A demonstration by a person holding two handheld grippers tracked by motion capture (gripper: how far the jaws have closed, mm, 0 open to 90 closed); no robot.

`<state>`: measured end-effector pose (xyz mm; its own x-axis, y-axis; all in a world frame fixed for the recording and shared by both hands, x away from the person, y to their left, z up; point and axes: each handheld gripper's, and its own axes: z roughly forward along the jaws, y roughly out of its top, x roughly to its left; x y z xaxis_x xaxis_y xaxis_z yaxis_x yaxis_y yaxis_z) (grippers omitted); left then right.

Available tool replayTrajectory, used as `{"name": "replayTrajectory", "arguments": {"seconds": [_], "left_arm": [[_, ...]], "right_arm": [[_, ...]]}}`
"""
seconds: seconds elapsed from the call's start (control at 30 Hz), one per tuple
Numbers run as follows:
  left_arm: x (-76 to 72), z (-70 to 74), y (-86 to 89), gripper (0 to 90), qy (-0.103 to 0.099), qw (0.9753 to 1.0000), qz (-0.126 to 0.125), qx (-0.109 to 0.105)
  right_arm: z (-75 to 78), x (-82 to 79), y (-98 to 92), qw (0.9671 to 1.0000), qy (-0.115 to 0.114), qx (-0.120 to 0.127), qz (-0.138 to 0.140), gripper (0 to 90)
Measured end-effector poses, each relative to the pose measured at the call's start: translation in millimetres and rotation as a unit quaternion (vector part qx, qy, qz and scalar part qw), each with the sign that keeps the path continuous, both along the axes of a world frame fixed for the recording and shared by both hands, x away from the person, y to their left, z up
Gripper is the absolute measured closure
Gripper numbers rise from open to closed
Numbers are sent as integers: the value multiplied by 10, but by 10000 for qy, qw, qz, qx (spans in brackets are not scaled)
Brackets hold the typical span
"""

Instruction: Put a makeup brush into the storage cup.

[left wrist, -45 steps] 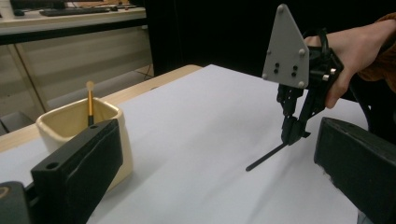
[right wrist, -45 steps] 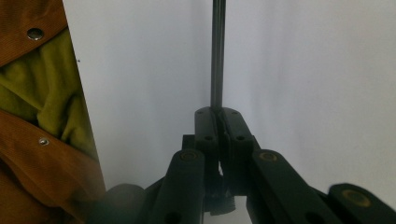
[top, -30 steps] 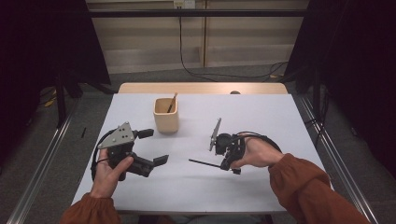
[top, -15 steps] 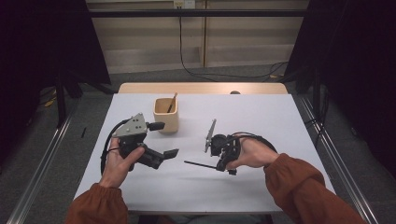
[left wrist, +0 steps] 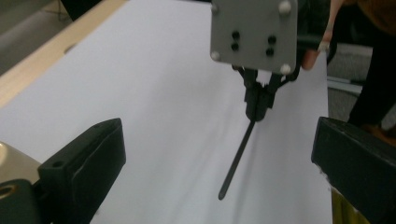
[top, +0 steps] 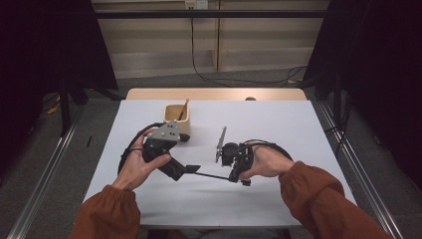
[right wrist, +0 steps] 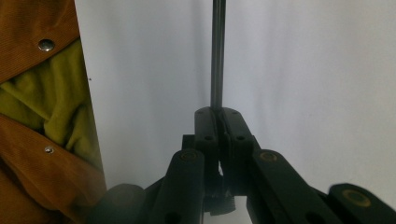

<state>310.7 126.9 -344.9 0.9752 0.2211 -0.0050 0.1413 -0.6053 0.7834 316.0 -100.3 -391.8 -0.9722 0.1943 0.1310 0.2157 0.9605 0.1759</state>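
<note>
My right gripper [top: 233, 178] is shut on a thin dark stick [top: 211, 175] that points left across the white table [top: 278, 124]. The stick's free tip ends close to the lower jaw of my left gripper [top: 191, 153], which is open with nothing between its jaws. In the left gripper view, my left gripper [left wrist: 217, 140] stands wide open, and the stick [left wrist: 238, 158] slants down toward it from the right gripper's shut jaws under its grey plate [left wrist: 254, 32]. The right gripper view shows my right gripper [right wrist: 218, 114] clamped on the stick [right wrist: 217, 56], which runs straight ahead.
A beige cup [top: 176, 119] holding another stick [top: 183, 109] stands just behind the left gripper. Cables loop on the table by both hands. An orange sleeve [right wrist: 32, 42] edges the right gripper view at the left. Floor rails run along both sides of the table.
My left gripper has moved right, toward the middle of the table. My right gripper with the stick has shifted left and nearer, so the stick's tip now lies by the left gripper's jaws.
</note>
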Motion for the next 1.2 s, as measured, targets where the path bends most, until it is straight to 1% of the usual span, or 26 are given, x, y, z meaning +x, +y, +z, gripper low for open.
{"name": "replayTrajectory", "arguments": {"seconds": [0.1,0.17,0.2,0.23,0.27,0.3,0.33,0.43,0.47,0.5,0.53,0.57,0.63,0.67,0.7,0.73,0.8,0.87,0.9,0.93,1.0,1.03,1.07,1.13,1.17,1.2], "left_arm": [[11,-25,-41,29,27,9996,-101,259],[28,-36,-76,30,63,9987,-155,485],[28,-36,-76,28,63,9987,-155,485],[40,-51,-109,29,119,9969,-206,749],[52,-62,-123,30,167,9958,-252,864],[52,-62,-123,32,167,9958,-252,864],[70,-85,-143,33,241,9940,-279,1033],[85,-137,-175,36,337,9911,-351,1240],[85,-137,-175,37,337,9911,-351,1240],[85,-155,-188,37,360,9896,-381,1339],[85,-187,-211,37,475,9869,-440,1481],[84,-209,-223,40,475,9856,-452,1562],[74,-262,-247,49,597,9819,-513,1724],[58,-294,-260,51,638,9808,-497,1777],[59,-310,-265,57,633,9768,-639,1943],[48,-329,-272,64,683,9749,-712,1994],[32,-352,-283,65,695,9739,-774,2019],[38,-353,-287,73,672,9745,-783,1994],[38,-356,-290,76,623,9763,-715,1947],[43,-356,-291,78,622,9765,-676,1951],[50,-368,-293,102,600,9754,-678,2010],[50,-375,-293,109,655,9736,-715,2064],[58,-386,-293,110,697,9729,-774,2066],[66,-410,-296,119,725,9723,-716,2102],[66,-410,-296,148,725,9723,-716,2102],[85,-428,-296,175,787,9707,-769,2138]], "right_arm": [[-11,0,13,10000,14,-56,26,861],[-11,2,21,9999,16,-90,46,861],[-12,1,25,9999,2,-94,67,861],[-11,-5,30,9999,25,-127,96,861],[-11,-7,34,9999,17,-135,100,861],[-11,-7,34,9999,17,-135,100,861],[-11,-8,37,9998,28,-152,119,861],[-22,-3,33,9997,47,-205,94,861],[-22,-3,33,9997,47,-205,94,861],[-26,-3,32,9997,45,-239,90,861],[-37,1,33,9995,43,-291,133,861],[-49,-5,36,9994,58,-304,122,861],[-66,-5,57,9991,65,-394,152,860],[-80,-6,66,9989,83,-423,182,860],[-88,-7,73,9989,86,-427,181,861],[-89,-3,76,9989,84,-427,183,860],[-92,1,77,9989,80,-420,194,861],[-92,-3,80,9989,98,-412,212,861],[-89,-5,80,9989,86,-414,208,861],[-87,-5,80,9989,84,-409,202,861],[-81,-4,77,9990,67,-388,189,860],[-79,-6,75,9991,81,-374,176,860],[-79,-7,75,9991,82,-377,184,861],[-75,-7,76,9991,71,-375,200,861],[-75,-7,76,9991,71,-375,200,861],[-66,-25,86,9992,67,-343,186,861]]}}
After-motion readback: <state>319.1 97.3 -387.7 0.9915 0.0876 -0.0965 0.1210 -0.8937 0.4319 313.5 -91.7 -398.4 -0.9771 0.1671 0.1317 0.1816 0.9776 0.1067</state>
